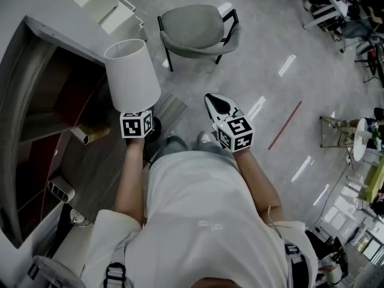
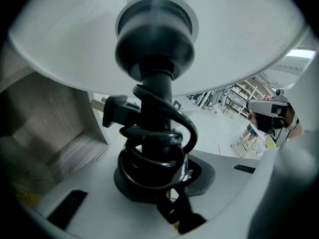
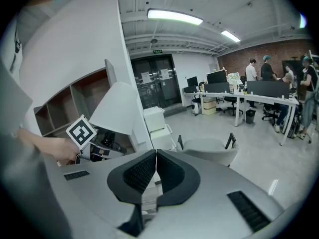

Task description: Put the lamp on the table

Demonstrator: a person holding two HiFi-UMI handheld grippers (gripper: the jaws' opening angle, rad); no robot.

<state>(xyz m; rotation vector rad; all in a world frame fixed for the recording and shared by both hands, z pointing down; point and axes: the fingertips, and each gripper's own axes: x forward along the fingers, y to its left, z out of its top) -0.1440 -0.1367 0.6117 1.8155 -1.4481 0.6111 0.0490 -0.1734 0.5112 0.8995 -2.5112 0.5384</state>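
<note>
The lamp has a white shade [image 1: 132, 74] and a black stem [image 2: 157, 88] with its black cord [image 2: 154, 151] wound round the lower part. My left gripper [image 1: 141, 114] is shut on that cord-wrapped stem just under the shade and holds the lamp upright in the air. In the left gripper view the gripper [image 2: 155, 179] has the stem between its jaws, and the shade [image 2: 75, 39] fills the top. My right gripper [image 1: 219, 103] is at the lamp's right, shut and empty. Its black pads [image 3: 142, 172] meet at the tips, and the lamp shade [image 3: 122, 111] shows to the left.
A white-topped shelf unit [image 1: 36, 8] with wooden compartments [image 1: 57, 101] stands at the left. A grey chair [image 1: 198, 29] and white boxes [image 1: 108, 2] lie ahead. Desks and several people [image 3: 264, 71] are far off at the right. A small round table [image 1: 361, 138] stands at the right edge.
</note>
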